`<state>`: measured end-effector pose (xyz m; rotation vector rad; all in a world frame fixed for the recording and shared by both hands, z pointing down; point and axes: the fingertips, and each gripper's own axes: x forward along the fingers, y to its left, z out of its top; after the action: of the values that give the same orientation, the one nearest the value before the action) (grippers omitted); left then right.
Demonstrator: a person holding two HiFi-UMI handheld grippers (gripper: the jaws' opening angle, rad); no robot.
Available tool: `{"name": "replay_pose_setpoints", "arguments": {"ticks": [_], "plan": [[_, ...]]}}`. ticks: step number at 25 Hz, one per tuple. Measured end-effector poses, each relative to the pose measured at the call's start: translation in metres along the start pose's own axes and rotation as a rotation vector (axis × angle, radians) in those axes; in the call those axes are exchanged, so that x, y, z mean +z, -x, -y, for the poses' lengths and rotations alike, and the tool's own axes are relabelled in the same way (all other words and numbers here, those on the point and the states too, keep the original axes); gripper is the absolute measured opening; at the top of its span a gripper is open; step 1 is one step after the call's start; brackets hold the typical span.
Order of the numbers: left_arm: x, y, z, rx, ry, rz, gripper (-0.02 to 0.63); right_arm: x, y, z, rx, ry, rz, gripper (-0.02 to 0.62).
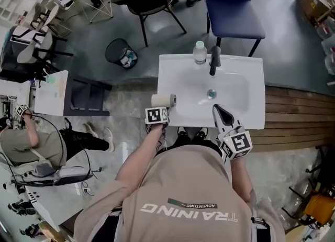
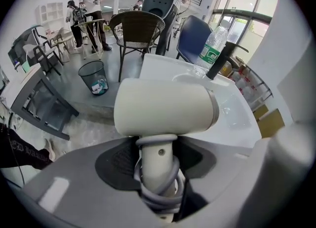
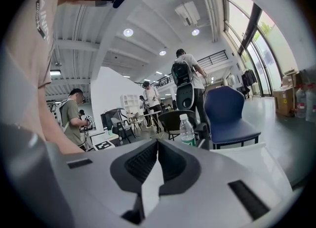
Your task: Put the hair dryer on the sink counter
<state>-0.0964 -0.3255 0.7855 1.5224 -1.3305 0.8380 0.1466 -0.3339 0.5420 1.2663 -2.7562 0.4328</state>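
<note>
Hair dryer (image 2: 165,106): cream-white, short rounded barrel lying crosswise, grey cord coiled round the handle. Position: at the left edge of the white sink counter (image 1: 246,115), with the handle clamped between the wide-set jaws of the left gripper (image 2: 159,160). Right gripper (image 3: 157,145): jaws together, nothing held, over the counter's front right. Basin (image 1: 230,86): drain at centre. Water bottle (image 1: 199,52) and black faucet (image 1: 214,60): at the back rim. Waste bin (image 1: 120,53): on the floor, holding litter.

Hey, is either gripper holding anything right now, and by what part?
The left gripper holds the hair dryer by its cord-wrapped handle, barrel above the jaws. The right gripper is shut and empty.
</note>
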Motion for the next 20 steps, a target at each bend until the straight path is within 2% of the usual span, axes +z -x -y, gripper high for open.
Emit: {"name": "replay_pose_setpoints", "arguments": {"ticks": [5, 9, 14, 20], "plan": [[0.001, -0.003, -0.001, 0.056, -0.058, 0.022, 0.216, -0.003, -0.001, 0.002, -0.025, -0.005, -0.002, 0.008], [0.002, -0.006, -0.001, 0.098, -0.064, 0.046, 0.216, -0.008, -0.003, -0.003, -0.019, -0.009, -0.017, 0.008], [0.002, -0.006, 0.001, 0.088, -0.055, 0.036, 0.216, -0.010, -0.010, -0.007, -0.002, -0.003, -0.029, 0.008], [0.003, -0.003, 0.003, 0.037, -0.054, 0.028, 0.222, -0.004, -0.023, -0.016, 0.030, 0.018, -0.036, 0.008]]}}
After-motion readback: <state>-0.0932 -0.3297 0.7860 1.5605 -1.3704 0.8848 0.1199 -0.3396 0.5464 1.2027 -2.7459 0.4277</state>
